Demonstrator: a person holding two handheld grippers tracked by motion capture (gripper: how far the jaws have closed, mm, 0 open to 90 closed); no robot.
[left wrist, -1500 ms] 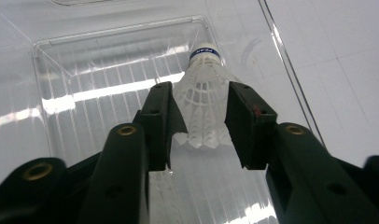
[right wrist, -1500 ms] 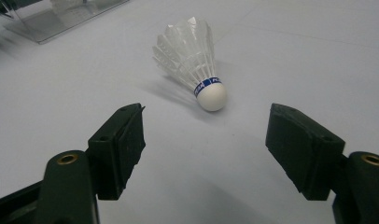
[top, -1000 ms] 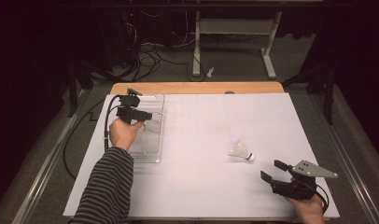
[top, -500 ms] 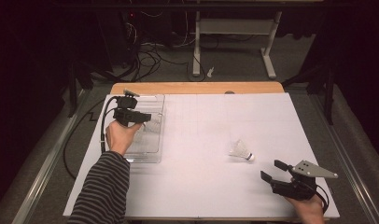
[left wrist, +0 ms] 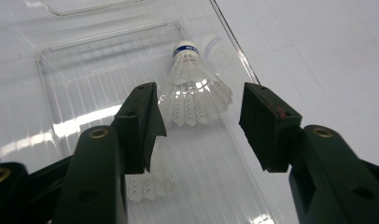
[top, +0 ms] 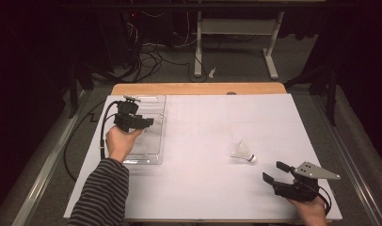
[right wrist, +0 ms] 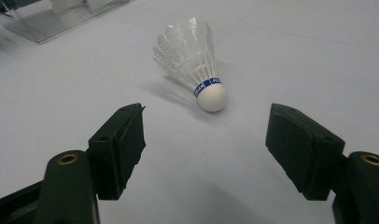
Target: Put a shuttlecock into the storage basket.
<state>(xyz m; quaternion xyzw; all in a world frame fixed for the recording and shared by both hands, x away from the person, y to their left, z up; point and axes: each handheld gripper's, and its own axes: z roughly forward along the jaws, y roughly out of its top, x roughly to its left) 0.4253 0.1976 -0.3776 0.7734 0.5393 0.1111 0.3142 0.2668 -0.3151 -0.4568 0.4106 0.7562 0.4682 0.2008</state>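
Note:
A white shuttlecock (top: 243,151) with a blue band lies on its side on the white table top; in the right gripper view the shuttlecock (right wrist: 192,56) points its cork towards my jaws. My right gripper (top: 275,172) rests near the front right edge, a short way short of it, open (right wrist: 206,140) and empty. My left gripper (top: 141,122) hovers over a clear plastic tray (top: 154,106) at the left. It is open (left wrist: 204,116), and another shuttlecock (left wrist: 192,88) lies in the tray (left wrist: 61,93) just beyond the jaws. More white feathers (left wrist: 141,186) peek out below one jaw.
The white sheet (top: 203,188) covers the table, with a wooden strip (top: 198,88) along the far edge. Cables and a stand's legs (top: 198,52) lie on the dark floor beyond. A black cable (top: 104,127) loops from the left gripper.
The left gripper has drifted slightly towards the near side over the tray. The right gripper and the shuttlecock on the table have stayed put.

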